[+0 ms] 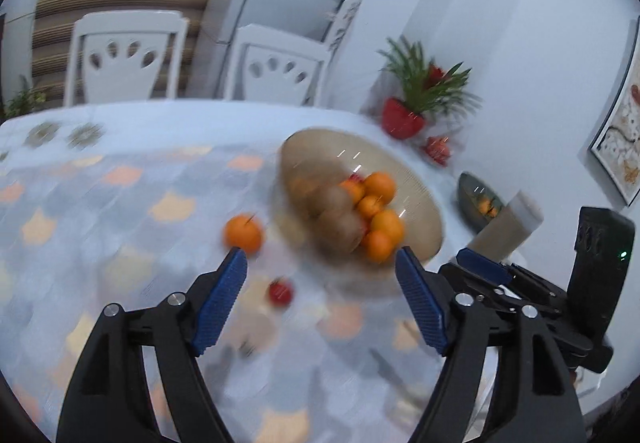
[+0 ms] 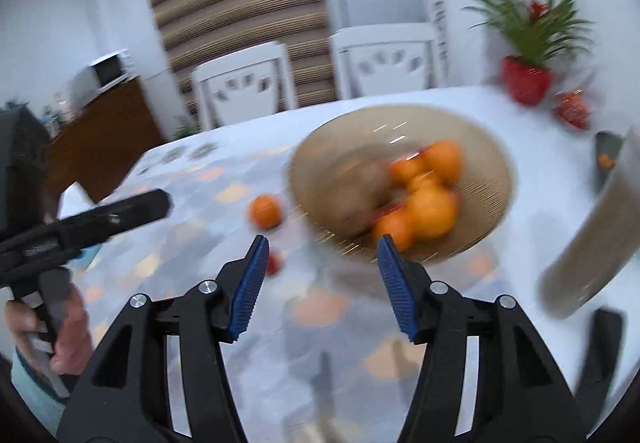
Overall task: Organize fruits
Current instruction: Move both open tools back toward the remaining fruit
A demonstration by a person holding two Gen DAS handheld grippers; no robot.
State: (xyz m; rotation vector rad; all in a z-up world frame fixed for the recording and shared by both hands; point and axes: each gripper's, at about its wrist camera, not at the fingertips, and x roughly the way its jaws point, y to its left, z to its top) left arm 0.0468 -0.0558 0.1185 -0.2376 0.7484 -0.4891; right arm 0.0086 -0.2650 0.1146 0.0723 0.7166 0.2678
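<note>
A tan bowl [image 1: 416, 183] [image 2: 492, 163] on the patterned tablecloth holds several oranges [image 1: 380, 187] [image 2: 432, 209] and brown kiwis [image 1: 340, 223]. One loose orange [image 1: 244, 233] [image 2: 265, 211] lies on the cloth left of the bowl. A small red fruit [image 1: 281, 292] [image 2: 274, 263] lies nearer to me. My left gripper [image 1: 320, 263] hangs open above the cloth, with the red fruit between and just ahead of its fingers. My right gripper [image 2: 320, 249] is open too, empty, in front of the bowl. Both views are motion-blurred.
A red pot with a green plant [image 1: 404, 117] [image 2: 526, 79] and a small red ornament [image 1: 438, 149] stand at the table's far right. A dark dish [image 1: 478, 199] and a beige cylinder [image 1: 506, 227] [image 2: 592, 255] sit right of the bowl. Two white chairs [image 1: 124, 55] stand behind the table.
</note>
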